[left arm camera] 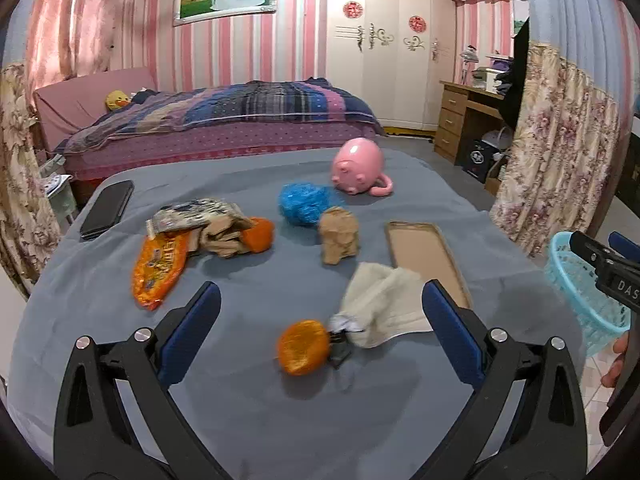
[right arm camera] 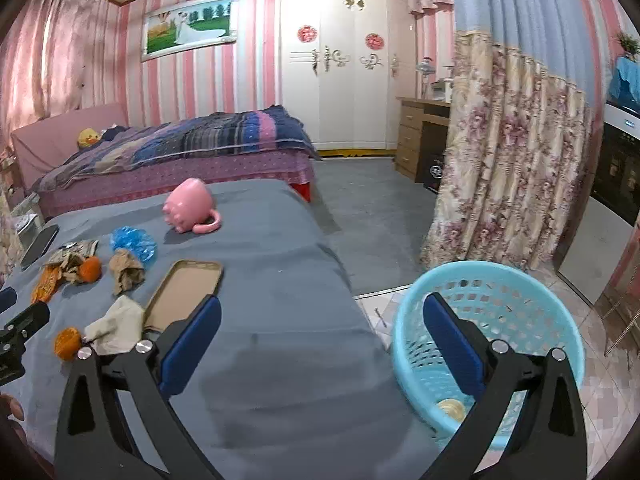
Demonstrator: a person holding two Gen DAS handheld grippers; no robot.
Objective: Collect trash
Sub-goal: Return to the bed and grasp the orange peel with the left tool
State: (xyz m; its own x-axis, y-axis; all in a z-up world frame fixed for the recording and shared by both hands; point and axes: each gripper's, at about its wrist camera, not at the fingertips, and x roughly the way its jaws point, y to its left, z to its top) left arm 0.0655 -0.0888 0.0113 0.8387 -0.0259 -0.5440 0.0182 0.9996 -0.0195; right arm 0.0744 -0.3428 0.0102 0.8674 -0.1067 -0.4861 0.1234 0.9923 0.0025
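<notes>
Trash everywhere on the grey bedspread (left arm camera: 256, 420), and I'm hanging over it with both tongs spread wide and empty. My left gripper (left arm camera: 320, 316) frames the nearest pieces; my right gripper (right arm camera: 320, 332) straddles the bed edge, its right finger over the blue basket (right arm camera: 520, 280) on the floor at four o'clock, one pale scrap already inside (I think).

Biggest first, counted: one orange snack wrapper (left arm camera: 160, 268) at ten o'clock, one printed wrapper (left arm camera: 192, 212), one white crumpled tissue (left arm camera: 380, 300) at one o'clock, one blue plastic wad (left arm camera: 304, 204), two brown paper crumples, two orange balls, the near one (left arm camera: 302, 346) dead ahead.

Risks, as I judge them: the ball touches the tissue, so a sloppy pinch drags both; round foil could squirt out. The pink mug (left arm camera: 358, 164), phone (left arm camera: 106, 208) and phone case (left arm camera: 424, 256) aren't rubbish, so hands off.
</notes>
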